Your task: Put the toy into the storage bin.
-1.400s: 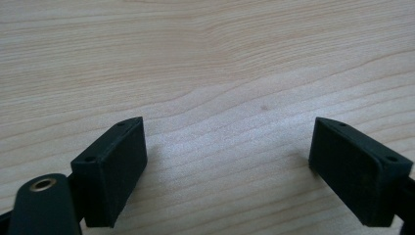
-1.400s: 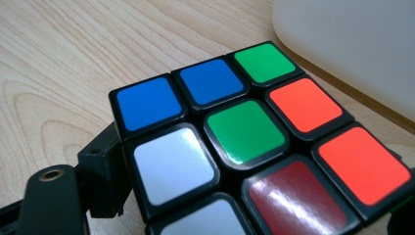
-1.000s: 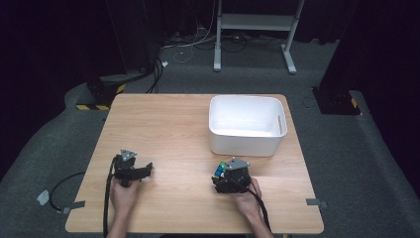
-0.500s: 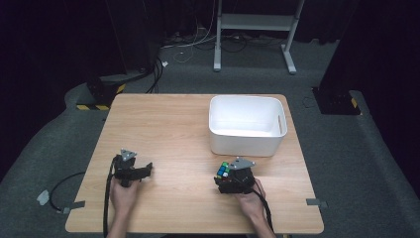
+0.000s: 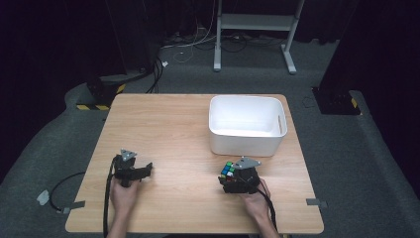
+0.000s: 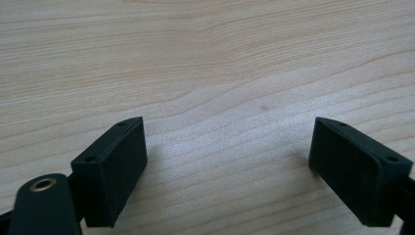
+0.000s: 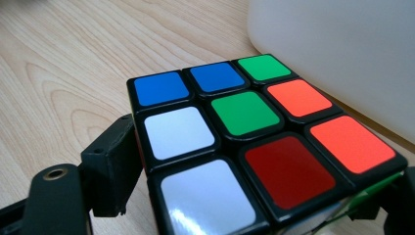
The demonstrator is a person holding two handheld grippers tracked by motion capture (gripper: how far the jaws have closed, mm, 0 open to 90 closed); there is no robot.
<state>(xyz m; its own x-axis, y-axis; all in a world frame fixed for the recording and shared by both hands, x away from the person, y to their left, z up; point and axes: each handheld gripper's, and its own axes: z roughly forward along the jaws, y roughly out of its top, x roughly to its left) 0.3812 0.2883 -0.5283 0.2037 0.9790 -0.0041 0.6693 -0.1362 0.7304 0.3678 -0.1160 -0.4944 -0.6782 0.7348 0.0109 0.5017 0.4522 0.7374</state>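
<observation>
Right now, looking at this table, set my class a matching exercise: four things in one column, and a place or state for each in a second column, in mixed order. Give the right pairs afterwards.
Things:
1. Left claw
2. Right claw
3. Cube
4. Bin

Places or states:
A. White, at the far right part of the table
B. Open, with bare wood between its jaws
C. Coloured squares on top, just in front of the bin
D. Closed on the cube's sides

Pairs: 1-B, 2-D, 3-C, 4-A
</observation>
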